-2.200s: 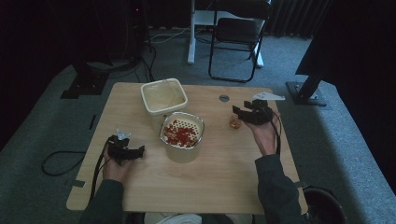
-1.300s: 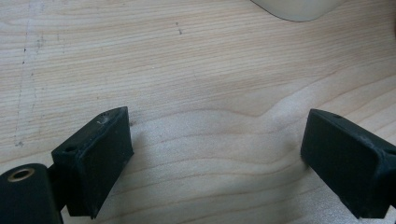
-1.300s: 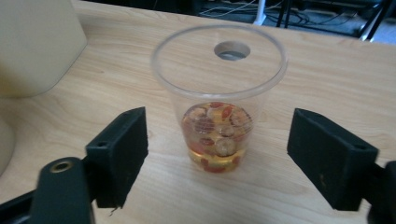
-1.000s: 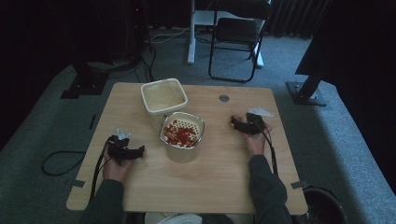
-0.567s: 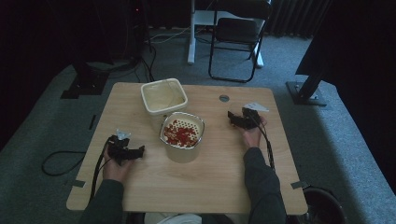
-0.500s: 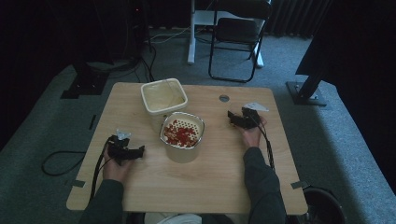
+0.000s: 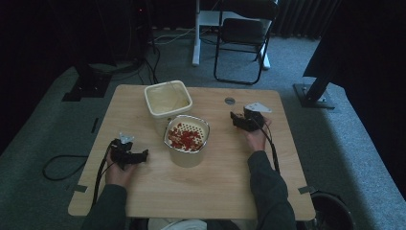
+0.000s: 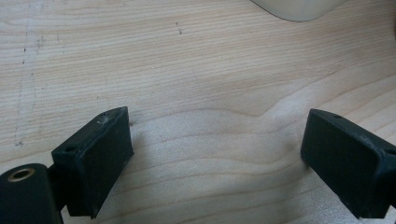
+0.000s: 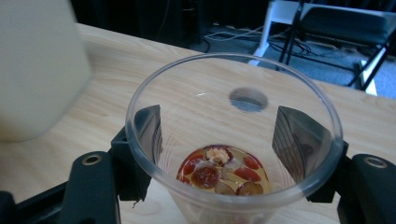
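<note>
Clear plastic cup (image 9: 233, 140), with red and pale fruit pieces (image 9: 222, 170) in a little liquid at its bottom, near right edge of surface (image 7: 158, 201), raised between fingers (image 9: 144, 140) of right gripper (image 7: 238, 120). Fingers partly open, just closing on cup walls. Step judged: carrying cup toward strainer pot (image 7: 187, 140) at centre. Next: tilt over strainer without spilling. Left gripper (image 8: 224, 154) near left edge, fingers wide open, empty.

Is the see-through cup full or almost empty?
Almost empty. The clear cup between the right tool's jaws holds just a few red and pale bits at its bottom.
</note>
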